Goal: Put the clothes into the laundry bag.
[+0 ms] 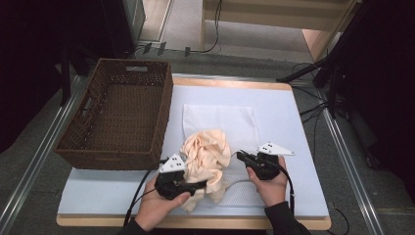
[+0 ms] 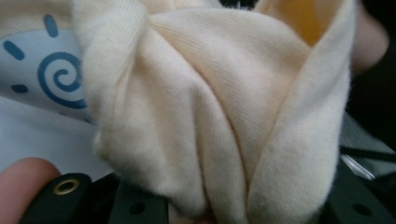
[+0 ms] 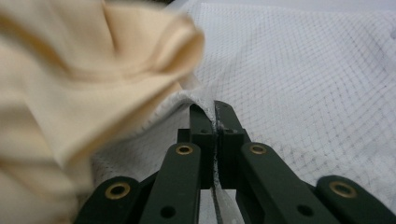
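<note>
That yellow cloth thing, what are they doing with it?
A person at a table holds a gripper in each hand. The right gripper is pinched shut on the edge of a white mesh bag that lies flat on the table. The left gripper is pushed into a crumpled cream garment that sits on the bag, with folds of it between its jaws. It looks as if the garment is meant to go into the bag. A brown basket stands at the left.

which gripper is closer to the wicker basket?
Left. The left gripper sits just below the basket's near right corner, against the cream garment. The right gripper is farther right, beyond the garment, clamped on the white mesh bag.
</note>
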{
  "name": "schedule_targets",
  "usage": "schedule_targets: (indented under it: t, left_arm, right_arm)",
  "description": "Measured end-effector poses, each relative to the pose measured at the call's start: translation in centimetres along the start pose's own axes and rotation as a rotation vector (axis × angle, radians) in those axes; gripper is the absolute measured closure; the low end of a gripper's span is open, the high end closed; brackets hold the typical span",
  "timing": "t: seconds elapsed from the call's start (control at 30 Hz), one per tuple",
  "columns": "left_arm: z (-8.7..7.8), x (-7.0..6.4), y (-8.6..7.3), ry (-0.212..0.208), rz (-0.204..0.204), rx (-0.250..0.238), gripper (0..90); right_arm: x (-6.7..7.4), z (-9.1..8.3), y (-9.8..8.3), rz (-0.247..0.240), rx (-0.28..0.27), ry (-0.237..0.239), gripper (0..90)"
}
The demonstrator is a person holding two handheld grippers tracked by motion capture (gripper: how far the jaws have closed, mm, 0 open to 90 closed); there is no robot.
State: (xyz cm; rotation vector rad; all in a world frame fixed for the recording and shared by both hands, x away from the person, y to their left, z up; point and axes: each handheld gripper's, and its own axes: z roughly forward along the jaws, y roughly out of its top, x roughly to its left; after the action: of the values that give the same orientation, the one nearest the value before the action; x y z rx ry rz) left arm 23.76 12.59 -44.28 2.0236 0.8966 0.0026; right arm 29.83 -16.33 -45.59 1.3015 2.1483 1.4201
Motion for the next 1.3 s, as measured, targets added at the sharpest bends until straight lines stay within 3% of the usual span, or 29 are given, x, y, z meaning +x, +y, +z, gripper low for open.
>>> schedule_targets:
  t: [0.03, 0.07, 0.13, 0.17, 0.2, 0.27, 0.33, 0.5, 0.7, 0.93, 1.03, 1.17, 1.23, 1.3]
  left_arm:
    - [0.6, 0.3, -0.5, -0.006, -0.013, 0.014, 51.0]
    - [0.8, 0.5, -0.7, -0.005, -0.031, 0.022, 51.0]
    - [0.5, 0.5, -0.2, 0.000, -0.042, 0.013, 38.0]
    - [0.1, 0.4, 0.3, 0.006, -0.035, 0.024, 22.1]
    - [-0.2, 0.3, 0.8, 0.012, -0.029, 0.039, 22.1]
    - [-0.9, 0.0, 1.5, 0.038, -0.013, 0.050, 13.5]
    - [-1.4, 0.0, 2.0, 0.064, -0.003, 0.028, 13.5]
    - [-1.6, 0.2, 3.1, 0.114, 0.005, 0.029, 12.5]
    - [-2.3, 0.0, 3.9, 0.010, 0.029, -0.023, 10.2]
    - [-3.6, 0.5, 4.4, 0.033, 0.033, -0.105, 10.2]
    - [-4.0, 0.3, 5.3, 0.011, 0.051, -0.148, 10.1]
    - [-2.3, 0.3, 6.4, 0.099, 0.074, -0.099, 9.4]
    - [-0.7, 1.2, 6.5, 0.160, 0.053, -0.051, 9.8]
    - [1.1, 2.3, 6.4, 0.193, 0.024, 0.004, 10.4]
  right_arm:
    - [0.0, 0.0, 0.0, 0.006, 0.001, 0.002, 88.8]
    - [0.0, 0.0, 0.0, 0.006, 0.001, 0.002, 88.8]
    - [0.1, 0.0, 0.0, 0.005, -0.001, 0.003, 88.8]
    - [0.1, 0.0, 0.1, 0.000, -0.007, 0.006, 88.8]
    - [0.1, 0.0, 0.1, 0.000, -0.007, 0.006, 88.8]
    - [0.0, -0.1, 0.2, 0.002, -0.010, 0.009, 88.8]
    - [-0.1, -0.2, 0.1, 0.005, -0.008, 0.008, 88.8]
    - [0.1, -0.3, 0.1, -0.003, -0.010, 0.021, 88.8]
    - [0.1, -0.3, 0.2, -0.003, -0.013, 0.024, 88.7]
    - [0.1, -0.2, 0.2, -0.007, -0.012, 0.022, 88.6]
    - [0.2, -0.2, 0.2, -0.001, -0.015, 0.027, 88.6]
    - [0.2, -0.2, 0.2, -0.003, -0.014, 0.025, 88.6]
    - [0.2, -0.1, 0.2, -0.003, -0.013, 0.026, 88.6]
    - [0.2, -0.2, 0.2, -0.004, -0.014, 0.029, 88.6]
